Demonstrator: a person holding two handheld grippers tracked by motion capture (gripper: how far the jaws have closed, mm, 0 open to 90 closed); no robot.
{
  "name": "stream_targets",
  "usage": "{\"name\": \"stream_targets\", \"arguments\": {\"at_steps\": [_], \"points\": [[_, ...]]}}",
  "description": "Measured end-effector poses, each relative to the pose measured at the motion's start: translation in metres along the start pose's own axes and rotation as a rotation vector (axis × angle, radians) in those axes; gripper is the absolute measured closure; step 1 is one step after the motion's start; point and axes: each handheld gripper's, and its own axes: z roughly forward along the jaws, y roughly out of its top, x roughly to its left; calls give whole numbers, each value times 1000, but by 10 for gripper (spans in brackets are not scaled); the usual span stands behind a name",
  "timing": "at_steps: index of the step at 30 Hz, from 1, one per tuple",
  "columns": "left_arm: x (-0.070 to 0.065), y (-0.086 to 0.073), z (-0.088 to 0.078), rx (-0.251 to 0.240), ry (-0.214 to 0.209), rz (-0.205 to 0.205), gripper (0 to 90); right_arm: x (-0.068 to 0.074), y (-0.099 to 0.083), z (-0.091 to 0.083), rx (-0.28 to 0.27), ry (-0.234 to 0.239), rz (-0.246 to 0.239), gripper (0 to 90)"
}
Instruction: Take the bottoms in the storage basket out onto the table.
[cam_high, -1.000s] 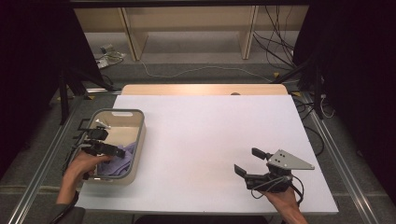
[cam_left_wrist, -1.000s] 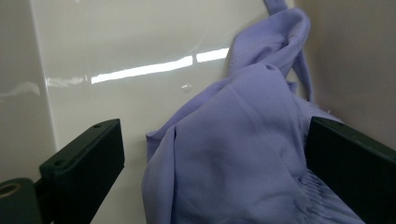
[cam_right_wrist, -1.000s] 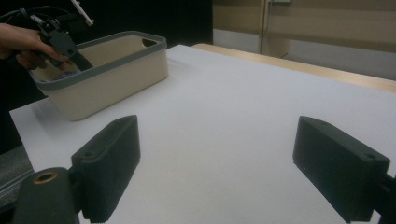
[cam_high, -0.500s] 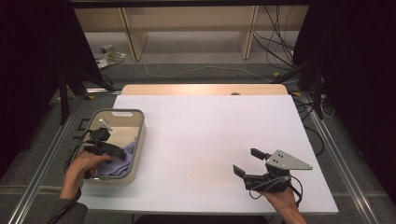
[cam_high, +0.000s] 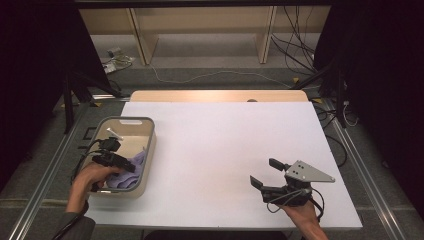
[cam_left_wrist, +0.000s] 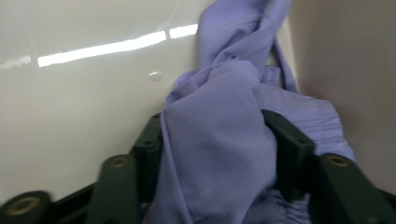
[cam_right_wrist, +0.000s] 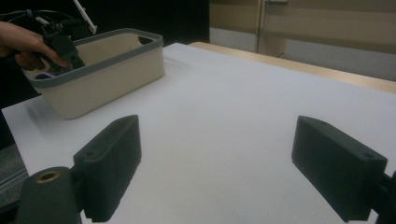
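Observation:
A crumpled purple cloth (cam_high: 132, 171) lies in the near end of a beige bin (cam_high: 151, 146) with a grey rim, at the table's left side. My left gripper (cam_high: 123, 165) reaches down into the bin. Its jaws have just been closing, and in the left gripper view both pads (cam_left_wrist: 286, 140) press a bunched fold of the cloth (cam_left_wrist: 219, 149) against each other above the bin's glossy floor (cam_left_wrist: 79, 102). My right gripper (cam_high: 264, 172) rests low over the white table near its front right. It is open, with nothing between its fingers (cam_right_wrist: 114, 158).
The white table top (cam_high: 225, 145) spreads between the two hands; a wooden strip (cam_high: 215, 95) runs along its far edge. The bin (cam_right_wrist: 112, 77) and the left hand appear far off in the right gripper view. Cables lie on the floor beyond the table.
The left gripper's jaws have come together on the purple cloth inside the bin. Neither hand has shifted, and the right gripper stands as before.

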Motion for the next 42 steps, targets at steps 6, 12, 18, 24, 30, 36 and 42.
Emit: {"name": "stream_targets", "arguments": {"at_steps": [6, 12, 18, 24, 30, 36, 42], "points": [[-1, -1, -3, -25, -9, 18, 660, -1, 0, -1, -1, 1, 2, 171], [-1, -2, -8, -55, -29, 28, 688, -2, 1, -2, -6, -1, 5, 174], [2, -3, -18, -119, -70, 13, 697, -3, 1, -3, -11, -6, 5, 176], [6, -5, -31, -198, -129, -16, 699, -3, 1, -4, -10, -6, 4, 177], [9, -6, -41, -266, -134, -31, 699, -3, 1, -4, -10, -7, 5, 177], [10, -7, -49, -329, -139, -45, 698, -3, 1, -4, -11, -8, 5, 177], [10, -8, -56, -378, -160, -55, 700, -4, 1, -4, -14, -9, 5, 177]]}}
